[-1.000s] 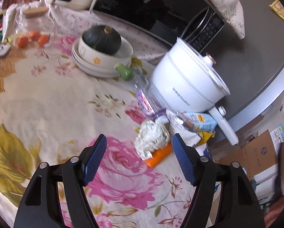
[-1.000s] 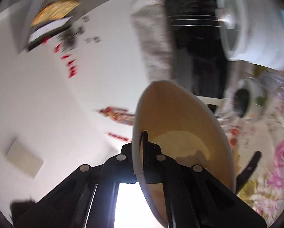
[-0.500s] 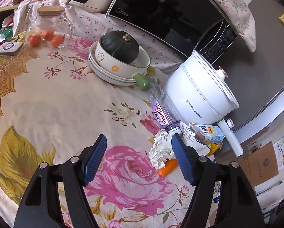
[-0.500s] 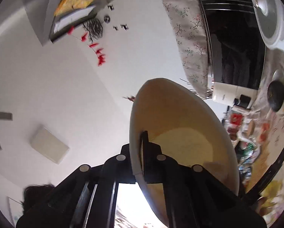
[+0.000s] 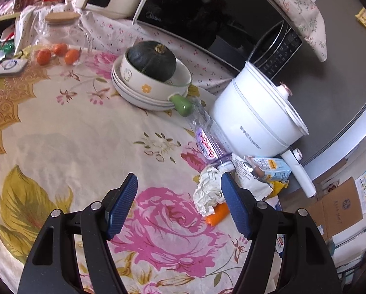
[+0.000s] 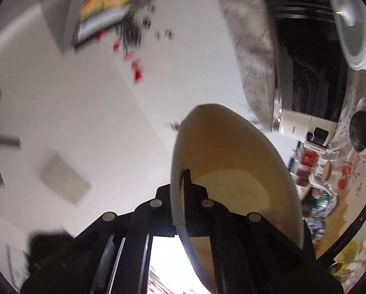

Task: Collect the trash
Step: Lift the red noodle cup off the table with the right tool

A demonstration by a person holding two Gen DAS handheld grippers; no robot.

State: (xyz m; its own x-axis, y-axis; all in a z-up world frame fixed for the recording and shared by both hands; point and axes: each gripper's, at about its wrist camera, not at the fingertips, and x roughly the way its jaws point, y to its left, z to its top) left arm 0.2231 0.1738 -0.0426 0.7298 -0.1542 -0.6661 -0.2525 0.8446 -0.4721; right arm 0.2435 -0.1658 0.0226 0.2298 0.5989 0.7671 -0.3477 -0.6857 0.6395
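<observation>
Left gripper (image 5: 179,194) is what we watch first: its blue pads stand wide apart with nothing between them, hovering above the flowered tablecloth (image 5: 72,147). The trash lies ahead and to its right, heaped by the table edge in front of the white cooker (image 5: 254,120). Nearest is a crumpled paper wad (image 5: 208,192), just left of the right pad and partly hidden behind it, so the open span points at bare cloth, not at the wad. Under the wad an orange wrapper (image 5: 217,216) pokes out. A clear bottle (image 5: 205,134) runs diagonally from the green handle down to the heap, and a small carton (image 5: 272,170) lies beyond.

Our right gripper (image 6: 183,196) is clamped on the rim of a yellow bowl (image 6: 236,171), held up and tilted, facing wall and ceiling.

We judge the left gripper is the nearer and the free one; it needs to shift right and forward to straddle the wad.
</observation>
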